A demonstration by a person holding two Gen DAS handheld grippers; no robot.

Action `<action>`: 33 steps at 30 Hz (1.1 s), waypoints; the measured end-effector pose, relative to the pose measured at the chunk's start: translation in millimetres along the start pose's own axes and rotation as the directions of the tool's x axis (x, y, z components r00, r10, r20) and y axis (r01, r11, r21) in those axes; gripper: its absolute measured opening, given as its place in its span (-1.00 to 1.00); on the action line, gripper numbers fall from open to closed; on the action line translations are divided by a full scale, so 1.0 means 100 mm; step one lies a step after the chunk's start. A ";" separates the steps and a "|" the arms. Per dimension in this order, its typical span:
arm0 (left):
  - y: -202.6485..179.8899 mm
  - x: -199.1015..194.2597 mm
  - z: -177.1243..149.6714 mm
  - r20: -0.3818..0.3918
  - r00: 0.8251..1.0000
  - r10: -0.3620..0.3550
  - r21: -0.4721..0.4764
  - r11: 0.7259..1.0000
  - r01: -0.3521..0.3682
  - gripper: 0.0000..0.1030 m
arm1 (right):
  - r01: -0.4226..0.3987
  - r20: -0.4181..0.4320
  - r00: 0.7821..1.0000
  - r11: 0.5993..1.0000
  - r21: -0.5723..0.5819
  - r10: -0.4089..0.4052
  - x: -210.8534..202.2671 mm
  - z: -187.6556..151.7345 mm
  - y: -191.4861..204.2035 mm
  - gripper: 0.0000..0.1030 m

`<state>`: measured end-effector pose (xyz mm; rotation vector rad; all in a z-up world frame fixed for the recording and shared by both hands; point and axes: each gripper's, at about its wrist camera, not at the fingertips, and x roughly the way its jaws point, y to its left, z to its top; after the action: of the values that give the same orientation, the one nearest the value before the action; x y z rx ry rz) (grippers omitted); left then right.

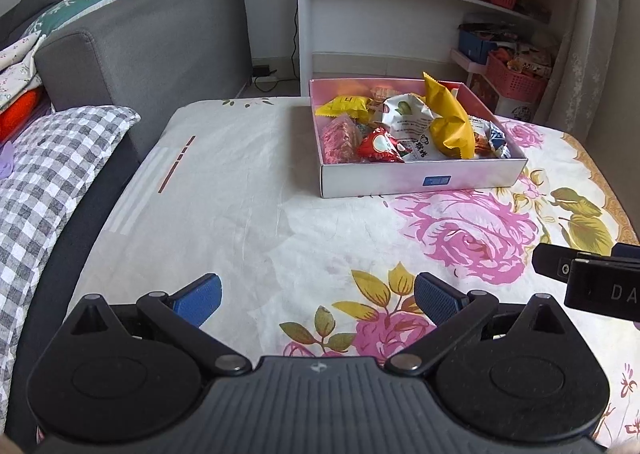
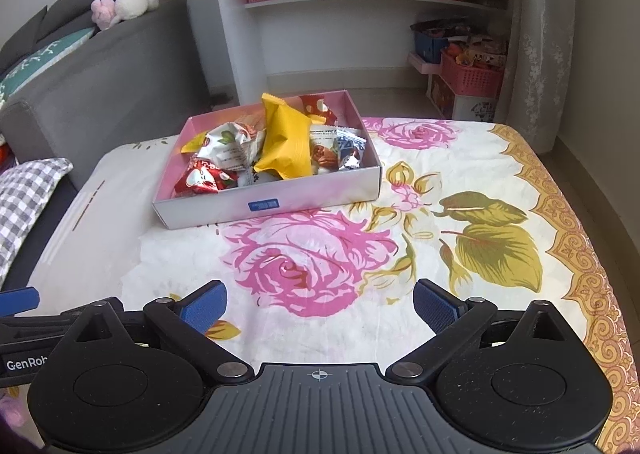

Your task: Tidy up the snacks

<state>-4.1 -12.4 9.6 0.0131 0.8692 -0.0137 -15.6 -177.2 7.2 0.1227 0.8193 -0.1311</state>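
A shallow pink and white box stands on the flowered table cloth and holds several snack packets. A large yellow packet lies on top, a red packet sits at the near left, and a white packet lies in the middle. My left gripper is open and empty, low over the cloth well in front of the box. My right gripper is open and empty, also in front of the box. Part of the right gripper shows at the right edge of the left wrist view.
A grey sofa with cushions stands to the left, with a checked pillow beside the table. A white shelf unit and pink baskets stand behind the table. The table's right edge has a gold border.
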 end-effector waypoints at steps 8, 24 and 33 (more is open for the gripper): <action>0.08 0.04 -0.01 -0.016 1.000 0.012 -0.043 0.999 -0.013 0.99 | 0.025 -0.003 1.000 0.999 -0.029 -0.025 0.08 -0.02 0.05 0.96; 0.06 -0.01 -0.03 -0.004 1.000 0.004 -0.026 1.000 -0.004 0.99 | 0.015 -0.005 1.000 0.999 -0.031 -0.016 0.06 -0.03 0.07 0.96; 0.06 0.00 -0.02 -0.004 1.000 0.007 -0.022 1.000 -0.007 0.99 | 0.012 -0.001 1.000 0.999 -0.040 -0.012 0.06 -0.03 0.09 0.96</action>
<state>-6.0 -6.5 8.6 -0.0043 0.8727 0.0022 -12.4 -168.1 1.0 0.0802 0.8236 -0.1255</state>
